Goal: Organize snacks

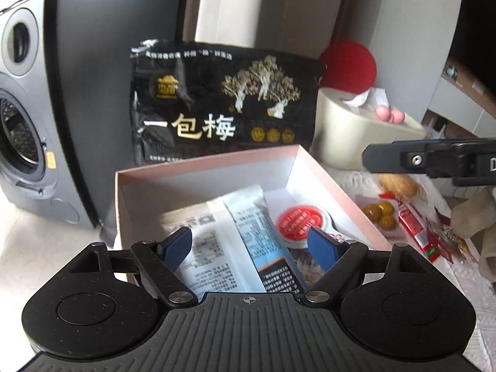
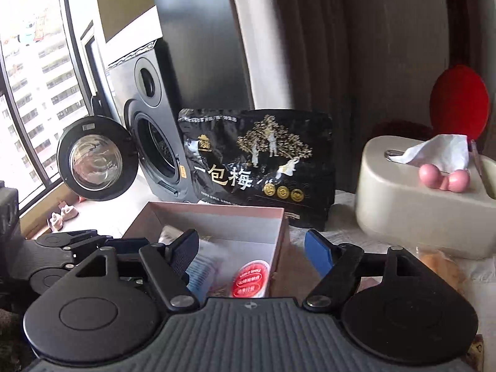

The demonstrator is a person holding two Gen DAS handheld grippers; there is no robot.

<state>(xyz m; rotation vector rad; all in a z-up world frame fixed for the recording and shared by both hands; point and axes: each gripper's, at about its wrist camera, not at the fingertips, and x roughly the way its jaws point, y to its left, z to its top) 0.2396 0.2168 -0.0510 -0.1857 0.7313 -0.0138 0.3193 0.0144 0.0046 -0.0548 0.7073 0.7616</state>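
Task approx. half done: several snack packs lie in pink box (image 1: 338,186) below left gripper (image 1: 251,245), loose snacks (image 1: 403,214) remain on table to its right; both grippers' jaws spread, empty, incl. right gripper (image 2: 251,251).

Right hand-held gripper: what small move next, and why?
Probably swing it right and down toward the loose snacks lying on the cloth outside the pink box. The right hand-held gripper is open and empty, straddling the box's wall, while the round red-lidded cup and packets already lie inside. The left hand-held gripper hangs open over the box.
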